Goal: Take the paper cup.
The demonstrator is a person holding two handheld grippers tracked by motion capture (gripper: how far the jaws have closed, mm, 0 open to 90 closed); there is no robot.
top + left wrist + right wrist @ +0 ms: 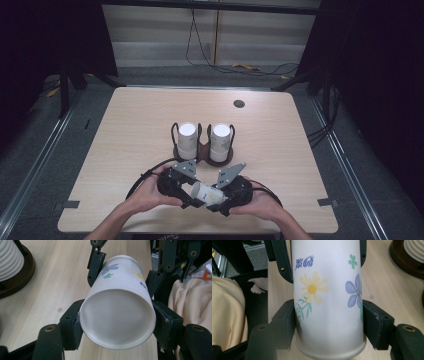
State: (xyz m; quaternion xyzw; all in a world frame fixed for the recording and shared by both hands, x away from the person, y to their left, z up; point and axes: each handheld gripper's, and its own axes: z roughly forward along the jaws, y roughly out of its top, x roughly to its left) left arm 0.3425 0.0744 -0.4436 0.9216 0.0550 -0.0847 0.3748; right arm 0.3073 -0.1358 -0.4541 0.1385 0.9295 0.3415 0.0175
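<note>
Both grippers were clamped on one cup (206, 193), held on its side just above the table (130, 130) near its front edge. Left gripper (186, 196) pinched one end, right gripper (220, 202) the other. Left gripper view looked straight at the closed base (117, 319); right gripper view looked along the flowered wall (327, 300).

Step looked like a hand-to-hand transfer, mid-handoff. Next move probably needed one gripper to let go, then the other to tip the cup upright.

Holder (203, 152) with two cups (188, 137) (220, 139) stood close behind. Open wood left and right; little margin at the front edge.
</note>
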